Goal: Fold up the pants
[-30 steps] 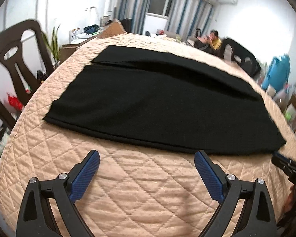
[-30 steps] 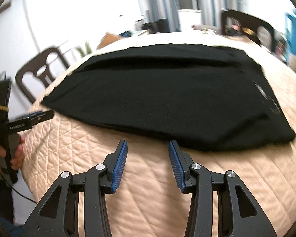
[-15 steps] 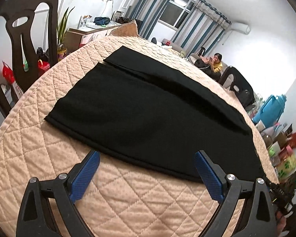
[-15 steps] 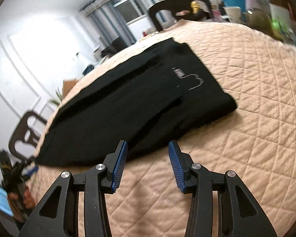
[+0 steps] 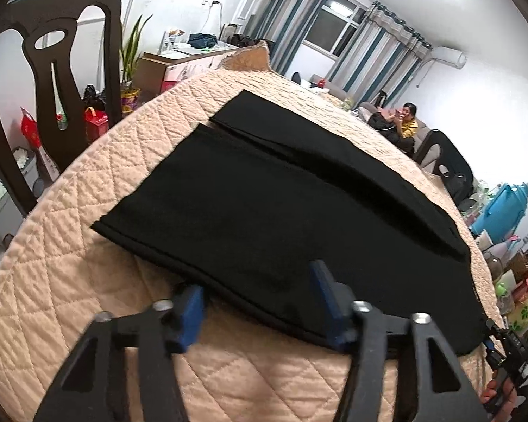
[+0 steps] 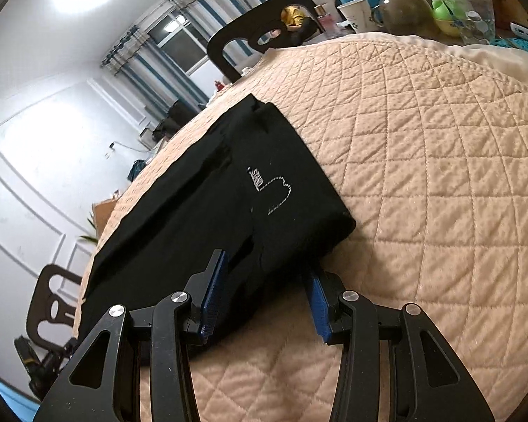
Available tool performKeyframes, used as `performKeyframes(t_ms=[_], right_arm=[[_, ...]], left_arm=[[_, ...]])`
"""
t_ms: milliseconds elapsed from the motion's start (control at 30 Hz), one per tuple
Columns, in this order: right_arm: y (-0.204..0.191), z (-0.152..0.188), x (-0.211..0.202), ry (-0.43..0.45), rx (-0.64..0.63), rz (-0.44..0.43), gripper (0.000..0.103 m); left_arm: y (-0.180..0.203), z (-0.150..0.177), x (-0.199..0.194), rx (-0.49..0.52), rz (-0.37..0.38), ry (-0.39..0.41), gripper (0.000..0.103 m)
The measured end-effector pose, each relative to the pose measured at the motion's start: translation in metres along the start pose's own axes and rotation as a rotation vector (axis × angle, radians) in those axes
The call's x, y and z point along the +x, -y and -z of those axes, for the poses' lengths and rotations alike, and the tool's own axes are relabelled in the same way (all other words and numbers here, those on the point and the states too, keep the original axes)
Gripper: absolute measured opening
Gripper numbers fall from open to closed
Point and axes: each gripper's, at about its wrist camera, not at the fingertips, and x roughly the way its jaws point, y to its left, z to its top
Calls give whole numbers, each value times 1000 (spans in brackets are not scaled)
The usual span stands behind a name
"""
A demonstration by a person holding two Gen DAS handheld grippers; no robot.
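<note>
Surface: a table covered with a peach quilted cloth stitched in diamonds

Room: white walls, a window with grey-and-blue striped curtains, a dark wooden chair with a cut-out back beside the table, a potted plant, a person in a yellow top seated far off

Task thing: long black pants lying flat along the table, one leg laid over the other

Left gripper: its jaws have just been closing and stand about half open; the near hem of the pants lies between the blue pads, the left pad low at the cloth's edge, the right pad over the black fabric; whether the pads press on it I cannot tell

Right gripper: jaws partly open, straddling the near corner of the pants at the waist end; pads apart from the fabric between them

Left wrist view only: the leg ends of the pants, a blue jug, packets and bottles at the table's far right

Right wrist view only: white stitched lettering and an outline on the pants, a paper cup, a glass jar, a second dark chair at the far edge
</note>
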Motion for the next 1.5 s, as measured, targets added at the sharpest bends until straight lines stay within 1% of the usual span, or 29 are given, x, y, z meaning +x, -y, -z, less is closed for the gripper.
performKeyframes(t_ms=[33,67,100,133,200,233,333,500,667,733,833,1000,1100,1133,1200,1233,1267,1300,1367,1400,1467,1500], right_arm=[[0,-1,1,-1,-2,2,44],[0,-2,1,0,-5,5,43],[0,-3,0,2,-11,9,39],[0,-3,-1,6,-19,14,25],[4,-4,-6,6,-13,-18,22],[5,-5,-9,11,-15,-27,19],[7,-4,-23,24,-15,-67,14],[15,8,-60,43,-14,-94,13],[38,35,-86,29,30,-72,13],[47,43,-87,14,52,-59,13],[56,48,-82,-2,84,-70,13],[42,45,-94,31,53,-67,13],[42,42,-101,48,48,-61,13],[47,42,-100,43,51,-60,13],[54,43,-93,23,68,-52,13],[57,46,-89,12,78,-47,13],[57,47,-88,9,77,-46,13],[57,47,-88,8,74,-47,13],[56,46,-93,13,64,-59,15],[56,44,-96,21,60,-61,15],[57,43,-104,43,55,-45,23],[57,43,-107,55,52,-30,24]], left_arm=[[-2,-2,1,-4,-14,0,37],[-5,-3,2,-9,-21,-1,30],[-8,-4,3,-15,-27,-5,17],[-12,-5,5,-28,-29,-8,10],[-20,-7,3,-58,-2,-18,6],[-21,-7,1,-63,4,-16,5],[-22,-2,-16,-50,21,13,5],[-26,15,-47,-29,62,35,5],[-36,49,-67,-24,68,15,5],[-38,54,-66,-24,52,8,5],[-40,50,-63,-28,31,3,5],[-34,50,-79,-8,14,51,5],[-35,51,-81,1,5,65,5],[-37,52,-77,5,-3,56,5],[-42,58,-63,-14,-13,-1,5],[-45,58,-63,-22,-2,3,6],[-46,57,-65,-25,-6,2,6],[-48,54,-69,-34,-16,13,10],[-55,49,-79,-52,-41,54,10],[-60,45,-85,-69,-67,80,10],[-69,39,-95,-95,-135,128,10],[-73,36,-100,-110,-163,156,11]])
